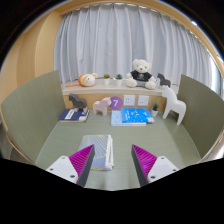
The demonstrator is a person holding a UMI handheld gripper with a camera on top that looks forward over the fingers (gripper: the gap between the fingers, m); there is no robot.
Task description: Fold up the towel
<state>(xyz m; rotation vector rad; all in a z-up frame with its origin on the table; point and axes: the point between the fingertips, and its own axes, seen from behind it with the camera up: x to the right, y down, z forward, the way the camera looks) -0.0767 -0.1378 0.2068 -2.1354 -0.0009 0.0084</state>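
Observation:
A small pale towel (98,150) lies folded on the green table (60,140), just ahead of my left finger and partly between the fingers. Its right edge stands up as a white fold. My gripper (111,160) is open, with the magenta pads (80,160) wide apart, low over the table. Nothing is held between the fingers.
At the back of the table lie a blue booklet (131,117), a dark notebook (70,114) and a purple box (115,102). White and grey toy horses (174,106) stand around them. A teddy bear (141,72) sits on the wooden shelf before curtains.

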